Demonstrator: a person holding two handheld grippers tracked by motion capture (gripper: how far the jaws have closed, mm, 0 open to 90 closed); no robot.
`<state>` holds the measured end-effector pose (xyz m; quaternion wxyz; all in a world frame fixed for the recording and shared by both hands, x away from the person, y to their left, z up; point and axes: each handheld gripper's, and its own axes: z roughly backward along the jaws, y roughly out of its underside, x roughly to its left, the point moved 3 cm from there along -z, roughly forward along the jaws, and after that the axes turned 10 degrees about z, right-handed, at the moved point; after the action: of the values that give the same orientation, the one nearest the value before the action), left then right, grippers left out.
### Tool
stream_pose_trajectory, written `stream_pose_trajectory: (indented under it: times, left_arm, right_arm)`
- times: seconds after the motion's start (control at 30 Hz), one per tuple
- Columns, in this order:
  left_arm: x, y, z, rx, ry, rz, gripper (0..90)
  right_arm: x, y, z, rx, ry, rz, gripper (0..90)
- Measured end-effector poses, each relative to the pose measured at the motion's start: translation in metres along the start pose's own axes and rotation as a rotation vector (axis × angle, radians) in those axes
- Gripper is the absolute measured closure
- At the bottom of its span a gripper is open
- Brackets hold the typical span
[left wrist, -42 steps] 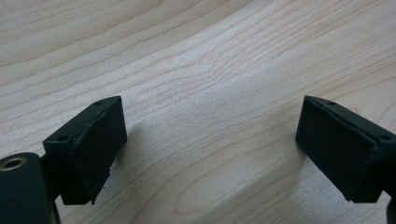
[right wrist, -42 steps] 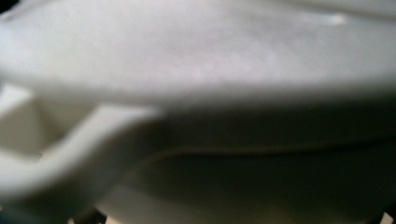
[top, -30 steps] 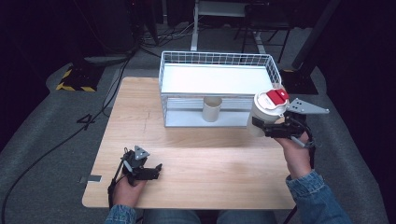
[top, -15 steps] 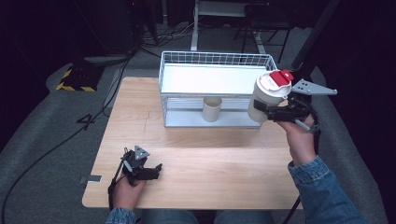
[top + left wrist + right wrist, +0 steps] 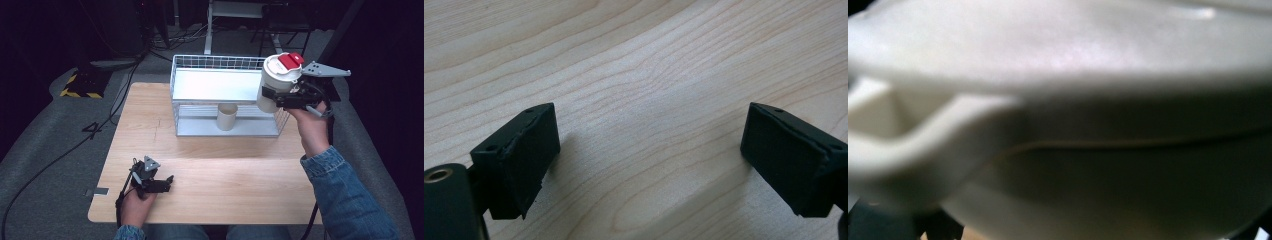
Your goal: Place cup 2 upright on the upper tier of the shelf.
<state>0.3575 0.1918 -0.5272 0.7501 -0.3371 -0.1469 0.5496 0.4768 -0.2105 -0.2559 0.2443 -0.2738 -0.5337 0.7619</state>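
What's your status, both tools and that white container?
Right tool shut on white container, held above wire basket rim. Left tool open on table. Cup under the shelf.

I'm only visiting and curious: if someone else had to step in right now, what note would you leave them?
Right tool: shut on the white plastic canister with a red flip lid, held in the air at the right end of the white wire two-tier rack, beside its upper shelf.
Left tool: open, holding nothing, resting on the light wooden table near its front left.
A small cream cylindrical cup stands on the rack's lower shelf.
Done: canister picked up.
Left: probably set it on a rack shelf, then let go.
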Motion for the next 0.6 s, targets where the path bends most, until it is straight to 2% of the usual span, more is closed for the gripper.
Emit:
stream_pose_trajectory:
  times: [0.43, 0.6]
  left_arm:
    - [0.000, -0.001, -0.001, -0.001, -0.003, 0.003, 9.5]
    - [0.000, -0.002, -0.002, -0.001, -0.004, 0.003, 9.4]
  right_arm:
    - [-0.010, -0.019, -0.038, 0.016, -0.001, 0.003, 11.8]
    - [-0.013, -0.022, -0.054, 0.033, 0.022, 0.014, 11.8]
